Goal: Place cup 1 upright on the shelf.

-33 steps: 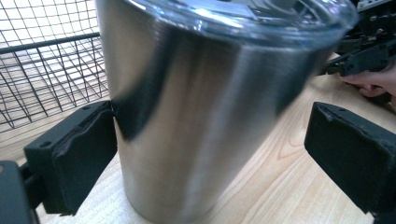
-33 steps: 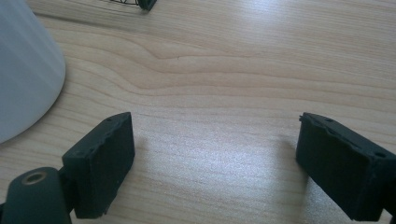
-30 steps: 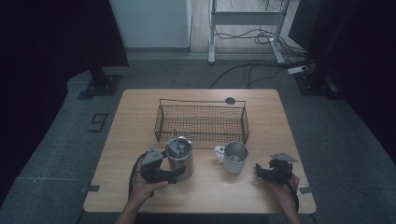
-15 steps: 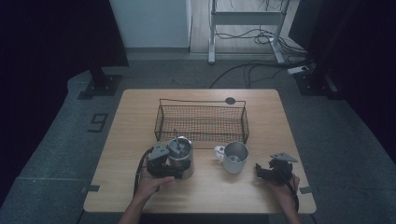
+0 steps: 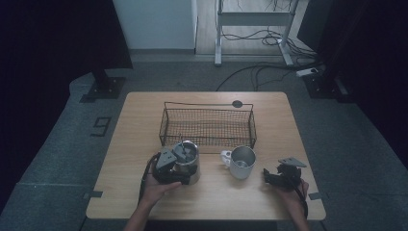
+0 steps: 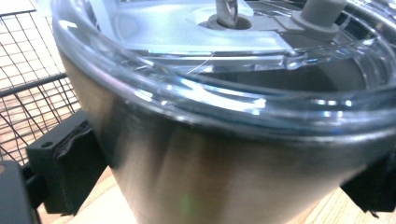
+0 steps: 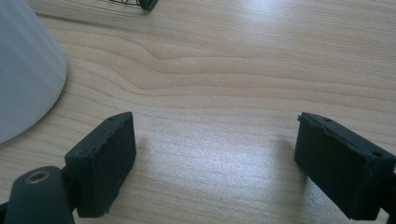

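Table: a light wooden table (image 5: 144,125) on grey carpet, wire basket (image 5: 207,124) at its far middle.
Left gripper (image 5: 174,166): jaws clamped around the steel pot (image 5: 190,163), clear lid (image 6: 224,60) on.
Right gripper (image 7: 215,154): jaws apart, holding nothing, near the metal mug (image 5: 242,162).

The high view is dim and bluish; the room falls to near black at both sides, and only the table (image 5: 211,197) catches soft overhead light. The left gripper view is bright, with glare streaks on the steel pot (image 6: 224,158), blurred by closeness. The right gripper view is evenly lit, jaw shadows faint.
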